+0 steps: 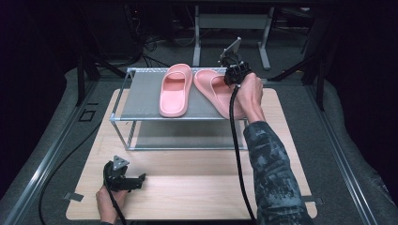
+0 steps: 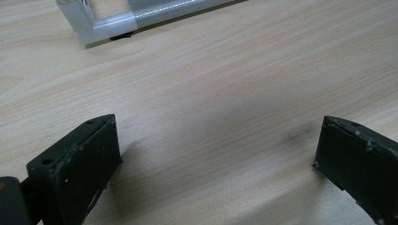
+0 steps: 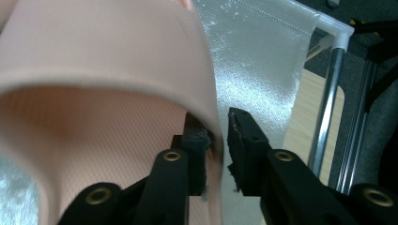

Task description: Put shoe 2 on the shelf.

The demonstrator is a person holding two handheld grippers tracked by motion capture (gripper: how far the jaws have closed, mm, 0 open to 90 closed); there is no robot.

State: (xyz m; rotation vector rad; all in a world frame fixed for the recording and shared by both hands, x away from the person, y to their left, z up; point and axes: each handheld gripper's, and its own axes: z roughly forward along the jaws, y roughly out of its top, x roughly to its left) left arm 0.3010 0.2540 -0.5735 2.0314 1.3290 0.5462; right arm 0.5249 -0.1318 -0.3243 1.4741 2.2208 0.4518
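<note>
At the near edge of the wooden table (image 1: 187,187), close to its left corner, the left gripper (image 1: 123,178) rests low over the bare boards with its jaws spread wide and nothing between them; the left gripper view shows them apart above the wood grain, with a foot of the metal rack (image 2: 101,30) ahead. Farther in, the rack (image 1: 141,93) stands across the middle of the table, and on its grey top shelf lie two pink slippers. The left slipper (image 1: 176,89) sits free, its long axis running from the shelf's near edge toward its far edge. The right slipper (image 1: 213,91) lies just beside it, angled so its near end swings toward the shelf's near right corner. The right gripper (image 1: 234,75) reaches in at that slipper's far part, clearly the nearer hand to it. In the right gripper view the jaws stand narrow on either side of the strap edge (image 3: 206,108), one inside the opening and one outside; it seems pinched. Any lift or shift would turn on that grip at the far end, with the sole trailing back toward the person.
</note>
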